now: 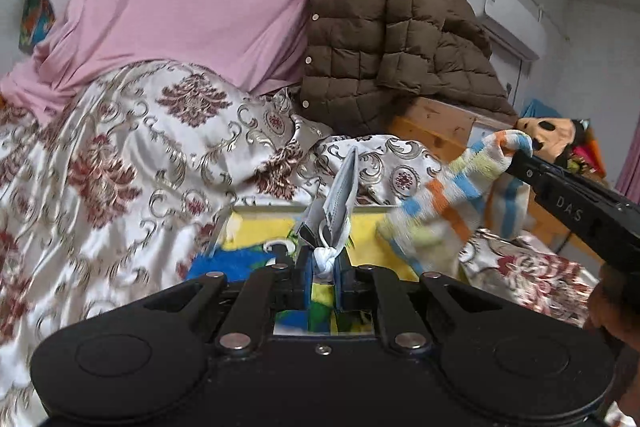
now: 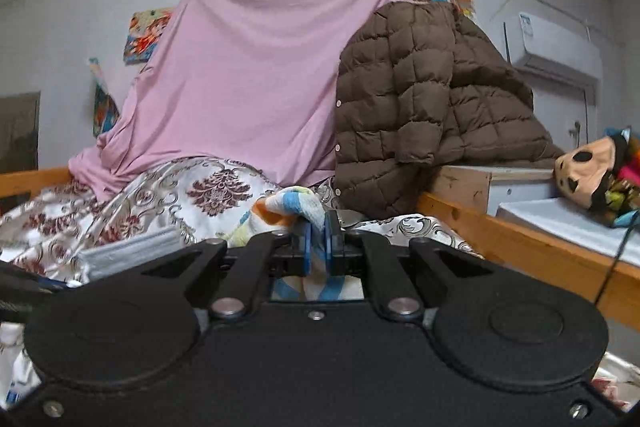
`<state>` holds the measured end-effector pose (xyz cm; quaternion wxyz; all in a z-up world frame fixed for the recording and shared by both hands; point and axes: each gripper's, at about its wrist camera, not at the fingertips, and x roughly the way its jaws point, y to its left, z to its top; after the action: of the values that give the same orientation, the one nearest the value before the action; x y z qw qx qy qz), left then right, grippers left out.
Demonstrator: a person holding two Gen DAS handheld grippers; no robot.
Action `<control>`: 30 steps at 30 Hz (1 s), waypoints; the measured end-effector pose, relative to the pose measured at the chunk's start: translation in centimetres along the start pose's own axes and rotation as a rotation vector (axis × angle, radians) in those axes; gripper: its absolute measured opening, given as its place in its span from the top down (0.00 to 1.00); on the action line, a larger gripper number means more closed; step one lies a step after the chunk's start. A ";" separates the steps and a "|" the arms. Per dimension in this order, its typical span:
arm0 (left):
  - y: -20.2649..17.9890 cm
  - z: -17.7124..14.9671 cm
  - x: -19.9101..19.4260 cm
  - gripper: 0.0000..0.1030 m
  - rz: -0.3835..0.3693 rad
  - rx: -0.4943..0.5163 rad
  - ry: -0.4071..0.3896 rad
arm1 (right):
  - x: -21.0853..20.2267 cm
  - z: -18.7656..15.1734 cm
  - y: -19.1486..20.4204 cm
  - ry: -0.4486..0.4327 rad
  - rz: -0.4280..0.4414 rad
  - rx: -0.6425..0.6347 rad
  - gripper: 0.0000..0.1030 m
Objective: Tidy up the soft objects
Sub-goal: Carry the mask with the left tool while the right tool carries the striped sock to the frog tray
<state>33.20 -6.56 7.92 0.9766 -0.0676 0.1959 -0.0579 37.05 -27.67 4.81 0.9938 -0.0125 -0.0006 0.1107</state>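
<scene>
Between right gripper (image 2: 318,227) fingers, striped towel (image 2: 286,205)

Home bedroom: wooden bed frame (image 2: 516,239) lower right, floral quilt (image 1: 120,163) at left, pink sheet (image 2: 248,75) draped centre, brown puffer jacket (image 2: 424,99) right of centre, wall air conditioner (image 2: 556,55) upper right.

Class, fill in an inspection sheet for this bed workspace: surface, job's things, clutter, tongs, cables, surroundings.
Surface: bed under patterned quilt.
Job's things: striped towel; face mask.
Clutter: brown puffer jacket, doll at the bedside.
Tongs: left tongs shut on the mask's knotted strap; right tongs shut on the towel.
Cables: dark cord beside the bed frame.
Surroundings: pink sheet hung on the wall, air conditioner.
</scene>
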 end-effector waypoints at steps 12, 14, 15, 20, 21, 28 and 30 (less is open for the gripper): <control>-5.6 0.1 12.5 0.89 0.055 0.016 0.047 | 5.4 -8.3 -10.4 0.135 -0.040 0.343 0.99; -6.4 -0.3 13.8 0.89 0.057 0.032 0.066 | 5.6 -9.3 -11.4 0.172 -0.034 0.364 0.98; -6.7 -0.5 14.4 0.89 0.056 0.037 0.075 | 5.8 -9.7 -11.8 0.191 -0.029 0.374 0.98; -7.0 -1.9 16.2 0.89 0.062 0.018 0.135 | 6.1 -11.7 -13.5 0.283 -0.003 0.412 0.98; -6.9 -2.3 16.6 0.89 0.066 0.007 0.152 | 6.6 -11.9 -13.7 0.300 0.004 0.413 0.98; -6.4 -4.1 17.7 0.89 0.085 0.000 0.244 | 7.2 -13.1 -12.1 0.381 0.035 0.381 0.97; -6.6 -4.2 17.6 0.88 0.079 0.027 0.259 | 7.1 -13.2 -11.8 0.387 0.034 0.380 0.95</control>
<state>47.11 -15.93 -1.47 0.9454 -0.0385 0.3223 -0.0303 46.67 -37.91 -8.11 0.9580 0.1532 0.2103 0.1209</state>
